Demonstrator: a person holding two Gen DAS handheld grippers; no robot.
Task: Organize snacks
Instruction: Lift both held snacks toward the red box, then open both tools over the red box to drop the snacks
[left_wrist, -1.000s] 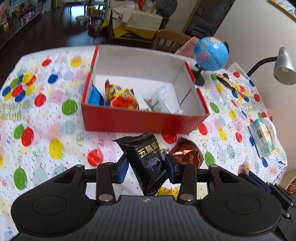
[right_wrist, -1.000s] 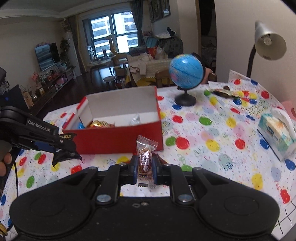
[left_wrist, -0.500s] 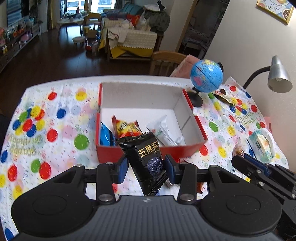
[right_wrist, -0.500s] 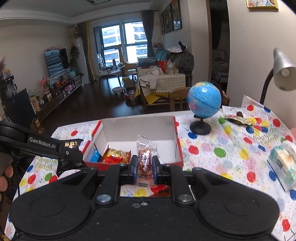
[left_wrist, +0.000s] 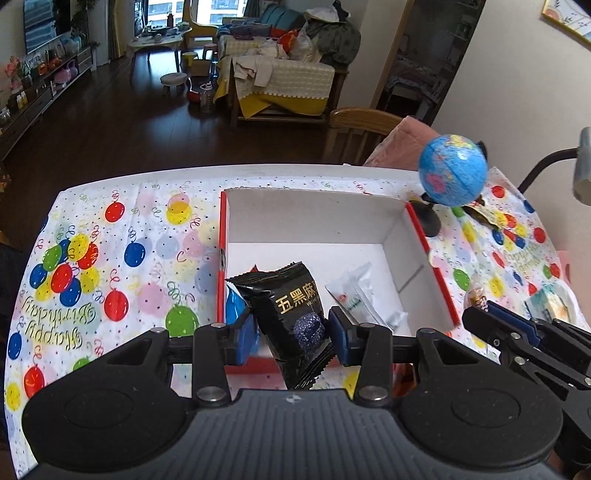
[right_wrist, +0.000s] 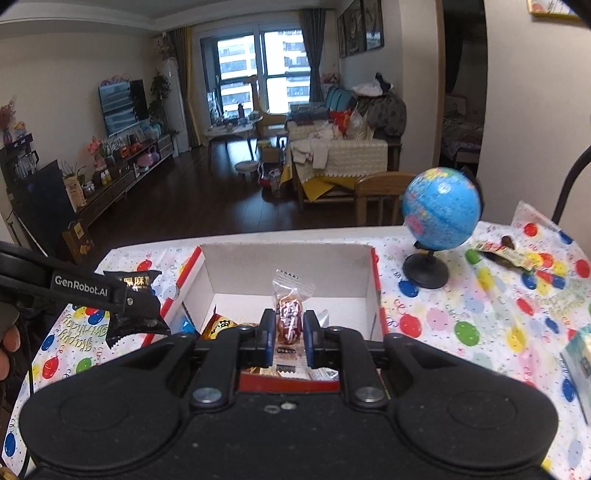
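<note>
Carrying two snacks toward the red box (left_wrist: 437, 273) on the desk (left_wrist: 122, 236): left tool (left_wrist: 291, 332) clamped on one black packet (left_wrist: 291, 302), right tool (right_wrist: 289, 334) clamped on one clear-wrapped sweet (right_wrist: 290, 317), both poised over the near rim, likely for dropping in. Inside: at least three packets.

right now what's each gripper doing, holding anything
Left gripper: shut on the black snack packet.
Right gripper: shut on the clear-wrapped candy.
</note>
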